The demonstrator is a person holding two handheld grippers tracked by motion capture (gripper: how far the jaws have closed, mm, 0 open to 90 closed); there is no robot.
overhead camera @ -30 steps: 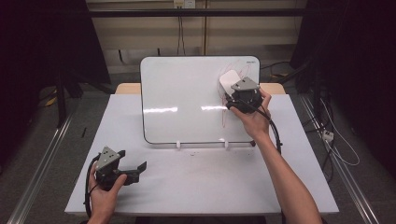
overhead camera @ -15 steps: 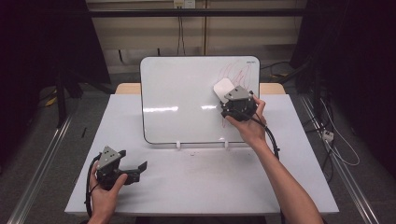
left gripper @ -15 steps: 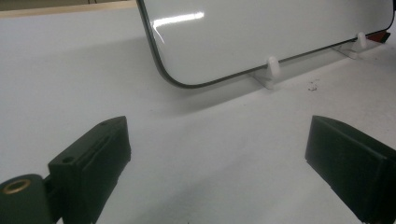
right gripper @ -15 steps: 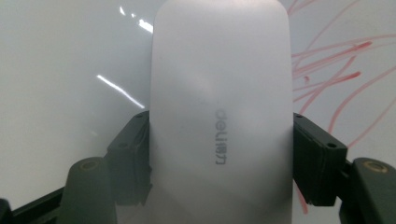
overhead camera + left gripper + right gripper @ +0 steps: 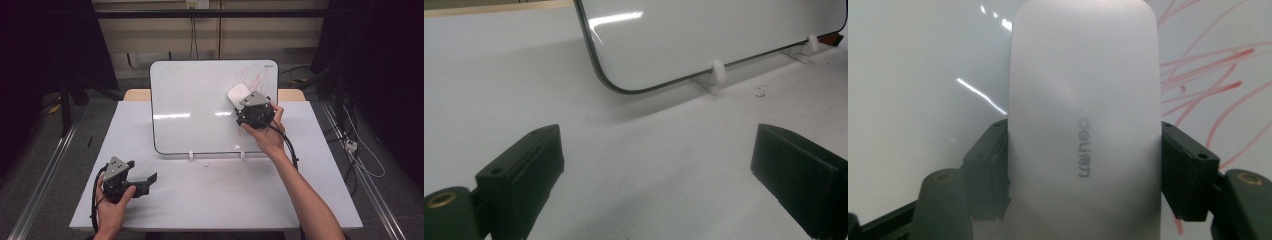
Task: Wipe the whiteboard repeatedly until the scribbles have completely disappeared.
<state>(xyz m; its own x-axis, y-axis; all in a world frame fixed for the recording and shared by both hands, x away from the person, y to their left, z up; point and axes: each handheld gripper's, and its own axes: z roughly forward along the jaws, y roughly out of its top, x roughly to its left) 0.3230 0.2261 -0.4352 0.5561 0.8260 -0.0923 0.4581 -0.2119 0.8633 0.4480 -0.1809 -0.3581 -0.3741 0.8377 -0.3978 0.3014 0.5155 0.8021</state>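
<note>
- Eraser, white and oblong, sits pinched across its width between the jaws of the right gripper, so its flat underside can face the whiteboard; in the high view it lies against the board's upper right area, just beside the red scribbles.
- Scribbles remain at the board's top right corner (the right gripper view shows red strokes running off past the eraser's edge); the hold looks chosen to drag the pad sideways over them, and I judge the wiping only partly done.
- Contact between pad and board is probably firm, though the close view is too blurred to be sure.
- Whiteboard leans back on two small white feet at its lower edge, tilted toward the person so a hand can press on it from the front; it stands at the far middle of the white table.
- Left gripper rests low at the table's near left, well apart from the board; its jaws stand spread with nothing between them, seemingly parked out of the way while the other hand works.
</note>
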